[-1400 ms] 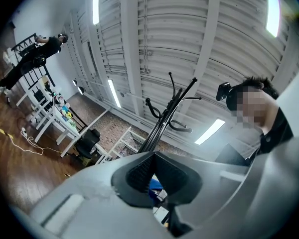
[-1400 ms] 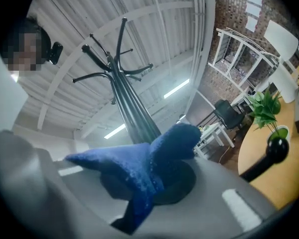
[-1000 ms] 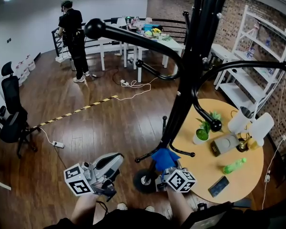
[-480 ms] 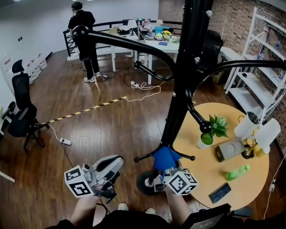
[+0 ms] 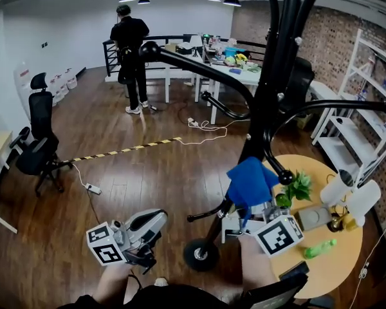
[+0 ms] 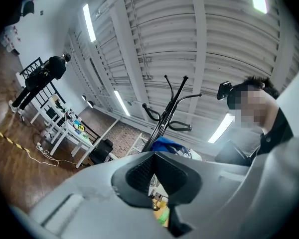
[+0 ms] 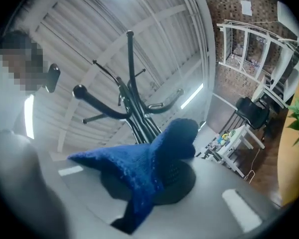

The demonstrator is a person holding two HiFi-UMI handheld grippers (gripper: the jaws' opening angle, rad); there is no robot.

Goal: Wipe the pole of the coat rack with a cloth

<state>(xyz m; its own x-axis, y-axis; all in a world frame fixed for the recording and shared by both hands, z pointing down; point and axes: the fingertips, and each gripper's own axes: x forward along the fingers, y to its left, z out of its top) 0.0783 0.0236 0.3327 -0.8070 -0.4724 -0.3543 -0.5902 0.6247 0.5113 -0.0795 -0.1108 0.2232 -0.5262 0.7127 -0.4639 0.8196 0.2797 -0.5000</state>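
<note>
Moved: right hand-held gripper (image 5: 247, 208) has risen from low by the base, carrying the blue cloth (image 5: 249, 180) up the pole (image 5: 262, 108).
Right grip: jaws closed on the cloth's lower edge, and the rest flops free above.
Left grip: left hand-held gripper (image 6: 154, 169) pressed closed on nothing, low at near left.
Cloth: soft, light and limp. It seems to lie against the pole's lower stretch, left of the table (image 5: 338, 262).
Hold: probably best pinched deep in a bunched fold, so rubbing cannot tug it loose.

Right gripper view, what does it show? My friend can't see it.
A fuzzy blue cloth is pinched between the jaws of the right gripper. Behind it, the pole of the black metal coat rack rises with curved hooks against a white ribbed ceiling.
</note>
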